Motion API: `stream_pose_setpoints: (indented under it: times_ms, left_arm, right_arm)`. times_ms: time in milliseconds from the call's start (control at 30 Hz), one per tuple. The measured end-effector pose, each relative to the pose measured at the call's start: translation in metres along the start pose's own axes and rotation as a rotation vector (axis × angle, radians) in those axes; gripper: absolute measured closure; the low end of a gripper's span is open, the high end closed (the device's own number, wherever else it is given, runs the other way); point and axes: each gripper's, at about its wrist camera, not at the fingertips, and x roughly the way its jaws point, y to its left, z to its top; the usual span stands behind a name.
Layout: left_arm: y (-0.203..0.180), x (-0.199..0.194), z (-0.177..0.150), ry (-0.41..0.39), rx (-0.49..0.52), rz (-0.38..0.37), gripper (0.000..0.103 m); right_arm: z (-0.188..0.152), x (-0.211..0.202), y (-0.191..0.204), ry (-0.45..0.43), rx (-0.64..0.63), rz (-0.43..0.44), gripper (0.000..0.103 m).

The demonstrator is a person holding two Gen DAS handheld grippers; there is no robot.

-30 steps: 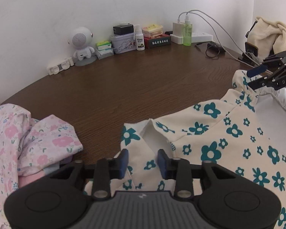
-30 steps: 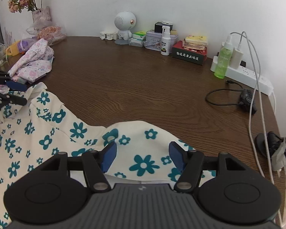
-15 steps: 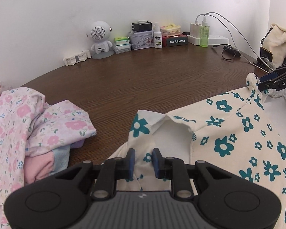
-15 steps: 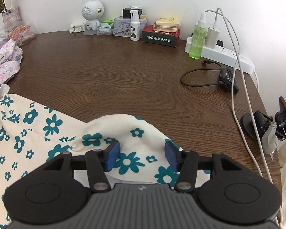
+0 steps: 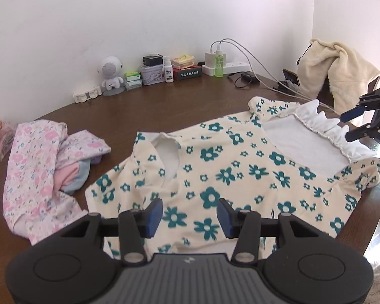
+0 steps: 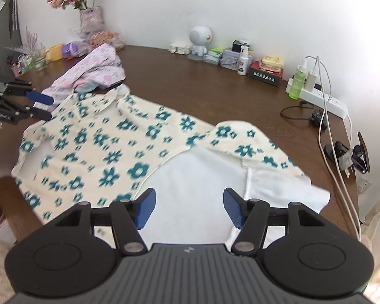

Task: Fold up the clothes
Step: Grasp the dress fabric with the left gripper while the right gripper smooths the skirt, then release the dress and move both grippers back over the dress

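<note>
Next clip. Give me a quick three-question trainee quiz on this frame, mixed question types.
1. True or false: the left gripper is clamped on the cream garment with teal flowers.
2. Which lies beside that garment's collar on the dark wooden table? A) crumpled pink floral clothing B) a towel C) a book
3. Fill in: the right gripper's jaws stand ____ above the garment's white lining.

Key: 1 false, it is open; 2 A; 3 open.
</note>
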Motion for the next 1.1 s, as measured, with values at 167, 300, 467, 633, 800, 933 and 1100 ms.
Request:
stream_pose_setpoints:
  times_ms: [167,300,467,633,800,933,1100]
  left_arm:
    - [-0.004,-0.012,-0.041,0.033,-0.086,0.063,0.062]
    - [0.002,-0.002,-0.054,0.065,-0.131,0.075,0.071]
    - [0.0,-0.001,-0.06,0.06,-0.117,0.099,0.069]
    - [-0.002,-0.002,-0.06,0.058,-0.116,0.109,0.069]
    - [-0.002,-0.002,-0.06,0.057,-0.114,0.11,0.069]
    - [-0.002,-0.002,-0.06,0.057,-0.105,0.107,0.068]
    - [-0.002,-0.003,-0.06,0.06,-0.096,0.105,0.068]
  right_arm:
    - [-0.061,-0.021,0.028,0.072,0.045,-0.014,0.048]
    - [-0.09,-0.023,0.023,0.077,0.106,-0.044,0.059]
    - [-0.105,-0.022,0.002,0.052,0.163,-0.038,0.062]
    - [-0.101,-0.036,-0.025,0.013,0.27,0.022,0.062]
    - [-0.106,-0.044,-0.038,0.019,0.303,0.019,0.062]
    - [-0.111,-0.048,-0.041,0.021,0.297,-0.029,0.062]
    - [-0.111,-0.028,-0.029,0.073,0.185,-0.175,0.074]
